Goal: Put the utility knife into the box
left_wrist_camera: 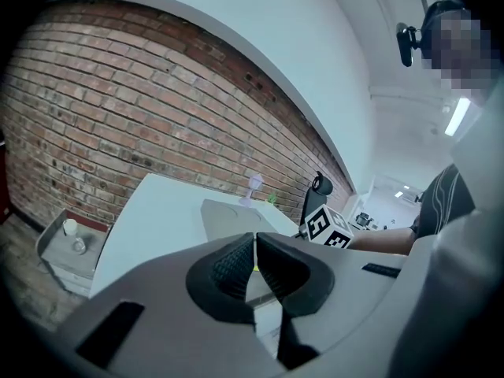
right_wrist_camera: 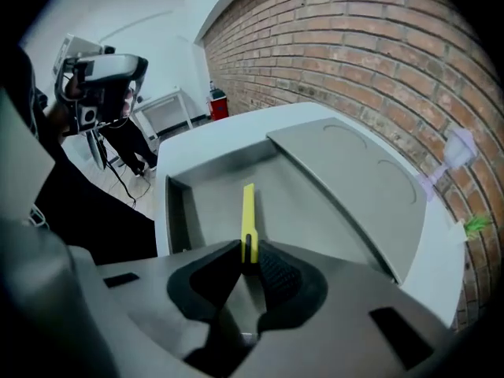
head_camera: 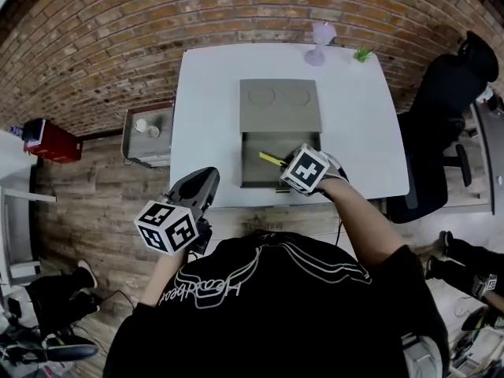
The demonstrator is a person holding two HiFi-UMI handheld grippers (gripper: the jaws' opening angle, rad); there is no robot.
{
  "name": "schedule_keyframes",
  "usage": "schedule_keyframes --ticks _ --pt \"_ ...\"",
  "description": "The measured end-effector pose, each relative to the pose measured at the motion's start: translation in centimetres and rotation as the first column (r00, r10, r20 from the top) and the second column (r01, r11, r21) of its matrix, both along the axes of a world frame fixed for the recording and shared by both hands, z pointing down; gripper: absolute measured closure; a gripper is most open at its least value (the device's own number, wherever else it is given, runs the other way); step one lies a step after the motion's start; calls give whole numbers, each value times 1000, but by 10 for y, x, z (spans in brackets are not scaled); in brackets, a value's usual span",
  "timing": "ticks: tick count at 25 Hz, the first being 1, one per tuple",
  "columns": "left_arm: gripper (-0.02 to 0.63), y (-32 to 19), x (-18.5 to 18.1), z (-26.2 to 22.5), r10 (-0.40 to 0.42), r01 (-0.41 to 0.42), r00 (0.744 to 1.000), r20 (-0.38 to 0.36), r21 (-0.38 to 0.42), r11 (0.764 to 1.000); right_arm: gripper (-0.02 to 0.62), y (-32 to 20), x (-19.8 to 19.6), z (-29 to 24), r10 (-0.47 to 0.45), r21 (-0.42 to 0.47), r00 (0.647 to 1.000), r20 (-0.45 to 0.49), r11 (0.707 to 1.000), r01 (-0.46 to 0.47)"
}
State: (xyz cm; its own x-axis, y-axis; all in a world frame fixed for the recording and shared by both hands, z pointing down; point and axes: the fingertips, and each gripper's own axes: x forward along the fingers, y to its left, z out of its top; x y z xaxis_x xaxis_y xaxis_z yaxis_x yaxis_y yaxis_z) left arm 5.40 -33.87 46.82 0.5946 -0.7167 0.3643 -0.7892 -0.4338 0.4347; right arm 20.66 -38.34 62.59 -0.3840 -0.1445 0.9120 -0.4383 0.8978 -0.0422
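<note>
Right arm: we reach forward over the table's (head_camera: 206, 116) near edge, with the right gripper (right_wrist_camera: 250, 252) above the box (head_camera: 246, 161).
Right grip: our jaws pinch the knife (right_wrist_camera: 248, 209) by its near end.
Knife: a thin, flat yellow strip pointing toward 10 o'clock inside the open box, whose lid (head_camera: 280, 105) lies back at 12 o'clock.
Left gripper (left_wrist_camera: 254, 255): we hold it low at 7 o'clock, off the table, jaws pressed together and empty.

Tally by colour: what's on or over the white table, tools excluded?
Grey: 1, open box
Yellow: 1, utility knife, gripped in the right tool
Lilac: 1, small stemmed object
Green: 1, small plant
Total: 4
</note>
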Motion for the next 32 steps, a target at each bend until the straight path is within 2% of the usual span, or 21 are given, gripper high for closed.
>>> schedule_keyframes --ticks 3,11,13,17,19,21,25,27,29,32 --pt "569 5 -5 6 -22 21 1000 -19 -21 1000 528 -3 2 12 -26 -6 998 -62 1000 25" --pt "569 14 -20 16 -59 57 998 -30 -54 997 513 -5 -3 13 -48 -8 997 -64 999 48" --pt "569 16 -19 15 -51 50 998 -29 -53 997 424 -5 -5 7 -15 -19 1000 -13 1000 15" --pt "569 22 -22 10 -31 30 999 -28 -47 998 350 -6 -6 -28 83 -40 984 160 996 -77" --pt "569 27 -23 7 -26 24 999 -31 -46 999 345 -2 -5 -48 131 -38 963 236 991 -126" --pt "569 33 -23 4 -14 12 999 -41 -48 999 353 10 -11 -74 166 -56 923 348 986 -156" --pt "569 51 -12 -13 50 -53 996 -68 -47 997 367 61 -45 -149 126 -68 782 611 992 -107" --pt "569 61 -6 -29 93 -95 993 -76 -27 995 411 82 -52 -179 114 -34 732 672 992 -124" --pt "569 71 -1 -47 132 -132 988 -83 6 991 458 98 -51 -201 140 -23 673 726 983 -180" --pt "569 88 10 -67 187 -183 978 -88 54 982 593 123 -44 -218 215 -60 587 780 960 -272"
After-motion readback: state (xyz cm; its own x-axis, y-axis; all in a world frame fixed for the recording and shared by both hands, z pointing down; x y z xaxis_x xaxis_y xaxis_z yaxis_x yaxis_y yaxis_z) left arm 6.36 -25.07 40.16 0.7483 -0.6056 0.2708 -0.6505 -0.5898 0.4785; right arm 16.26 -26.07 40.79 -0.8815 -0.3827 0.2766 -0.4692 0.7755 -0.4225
